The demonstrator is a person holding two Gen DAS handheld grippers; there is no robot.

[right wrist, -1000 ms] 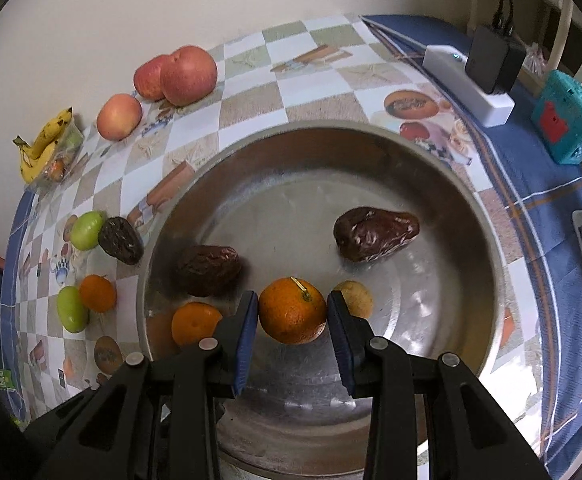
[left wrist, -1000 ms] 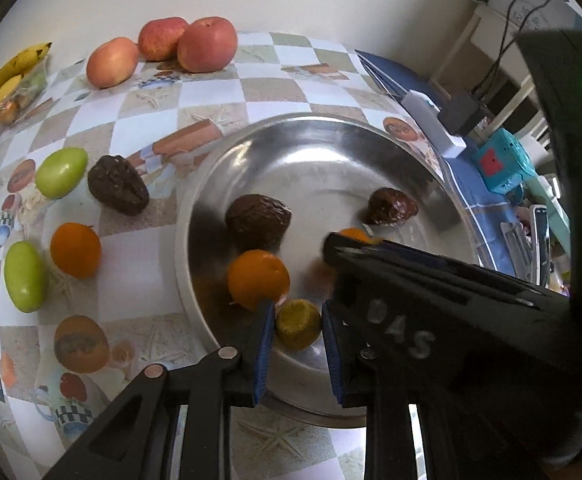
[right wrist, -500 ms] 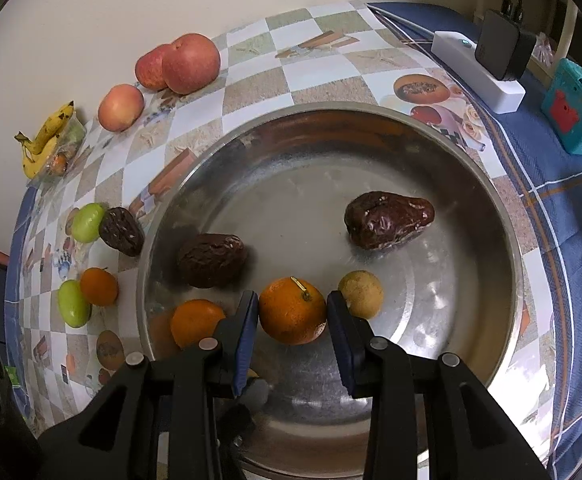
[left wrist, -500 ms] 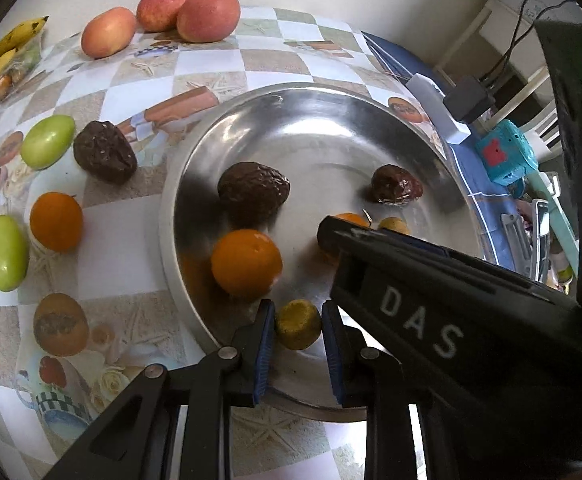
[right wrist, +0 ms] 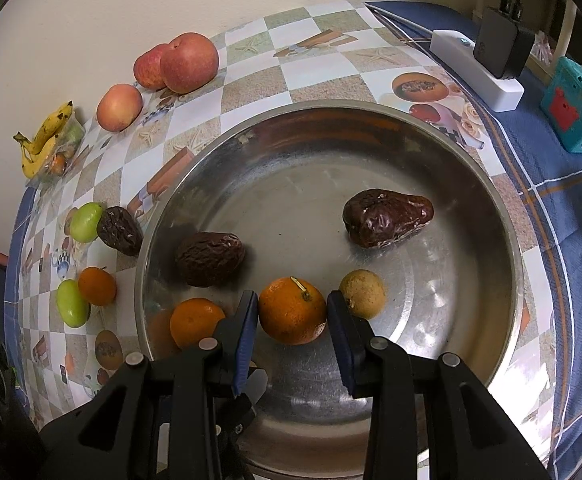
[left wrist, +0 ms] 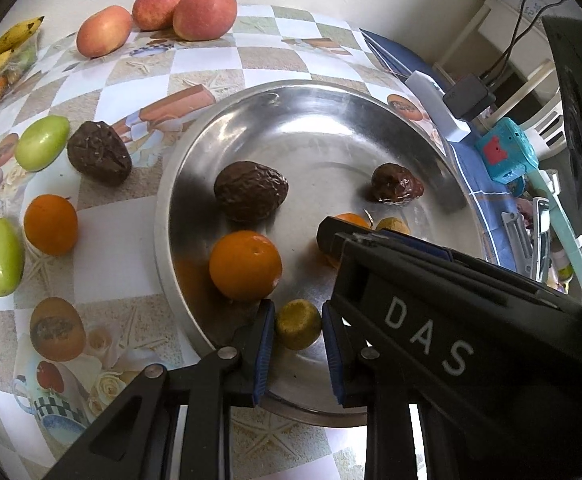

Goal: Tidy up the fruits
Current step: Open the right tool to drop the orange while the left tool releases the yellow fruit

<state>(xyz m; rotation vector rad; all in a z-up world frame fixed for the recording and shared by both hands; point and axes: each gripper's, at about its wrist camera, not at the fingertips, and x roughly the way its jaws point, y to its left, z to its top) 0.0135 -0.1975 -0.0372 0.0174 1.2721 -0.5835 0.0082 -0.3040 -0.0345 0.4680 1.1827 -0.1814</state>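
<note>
So you've got the big steel bowl (right wrist: 503, 216) on the checkered tablecloth (right wrist: 323, 76); your right gripper (right wrist: 292, 314) is clamped on a stemmed orange (right wrist: 291, 310) down in the bowl; your left gripper (left wrist: 297, 326) pinches a small yellowish-green citrus (left wrist: 297, 324) over the near rim, beside another orange (left wrist: 245, 266).

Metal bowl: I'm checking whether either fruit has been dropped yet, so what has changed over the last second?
Nothing was let go. The left gripper still clamps the small yellow-green fruit, the right gripper still clamps the stemmed orange. Both views shift slightly, with the metal bowl looking a bit lower, so both grippers seem to be lifting. Other fruits unmoved.
</note>
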